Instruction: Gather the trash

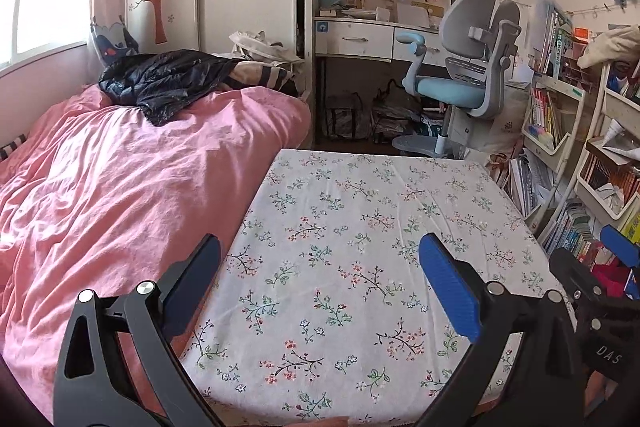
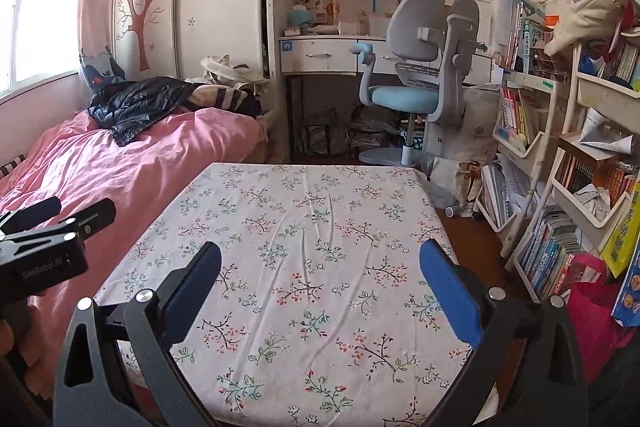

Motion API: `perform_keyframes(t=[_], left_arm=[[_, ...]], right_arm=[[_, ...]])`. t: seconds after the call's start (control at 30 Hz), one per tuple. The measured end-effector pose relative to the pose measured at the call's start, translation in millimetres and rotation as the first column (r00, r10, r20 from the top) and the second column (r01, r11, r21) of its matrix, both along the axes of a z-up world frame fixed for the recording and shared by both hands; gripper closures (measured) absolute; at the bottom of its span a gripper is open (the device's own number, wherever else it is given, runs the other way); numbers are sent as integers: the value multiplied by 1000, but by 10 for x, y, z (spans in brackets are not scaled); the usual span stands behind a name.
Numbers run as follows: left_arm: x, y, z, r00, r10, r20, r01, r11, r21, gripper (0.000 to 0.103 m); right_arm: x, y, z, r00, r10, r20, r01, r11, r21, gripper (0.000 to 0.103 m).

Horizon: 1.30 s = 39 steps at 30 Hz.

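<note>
While both my left gripper (image 1: 320, 287) and right gripper (image 2: 320, 287) hang wide open over the flowery white tablecloth (image 2: 304, 227), I see no trash between the fingers; crumpled paper would be light and soft.

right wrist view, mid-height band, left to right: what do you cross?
Window → black jacket on the pink duvet → desk drawer → blue-seat chair → bookshelf. The floral-cloth table sits below that band, between the right gripper fingers.
</note>
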<state>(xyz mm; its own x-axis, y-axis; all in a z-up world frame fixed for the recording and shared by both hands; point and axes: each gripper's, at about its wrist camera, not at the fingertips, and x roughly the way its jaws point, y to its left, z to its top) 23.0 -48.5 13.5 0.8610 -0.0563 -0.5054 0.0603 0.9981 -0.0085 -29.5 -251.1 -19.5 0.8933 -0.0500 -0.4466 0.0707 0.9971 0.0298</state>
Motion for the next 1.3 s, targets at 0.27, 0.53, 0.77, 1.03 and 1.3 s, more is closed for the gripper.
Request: perform_keyframes(t=[0.27,0.53,0.77,1.03,1.3], left_arm=[[-52,-88,-51,999,-29,-24,30,999,21,7],[-66,-120,-72,999,-31,-26,32,999,28,7],[-47,-83,-69,999,-19,-34,20,1000,10,7],[-39,-85,-73,999,-33,-33,33,999,7,7],[-124,-102,-55,999,-44,16,44,999,6,7]], right_arm=[[-6,-91,14,1000,-17,-8,17,1000,18,8],[19,-80,-13,1000,-13,-21,13,1000,9,8],[29,-77,-33,999,-11,-30,11,1000,1,8],[38,-77,-46,999,-12,-38,11,1000,-2,8],[53,-103,-78,999,-14,-50,14,1000,-2,8]])
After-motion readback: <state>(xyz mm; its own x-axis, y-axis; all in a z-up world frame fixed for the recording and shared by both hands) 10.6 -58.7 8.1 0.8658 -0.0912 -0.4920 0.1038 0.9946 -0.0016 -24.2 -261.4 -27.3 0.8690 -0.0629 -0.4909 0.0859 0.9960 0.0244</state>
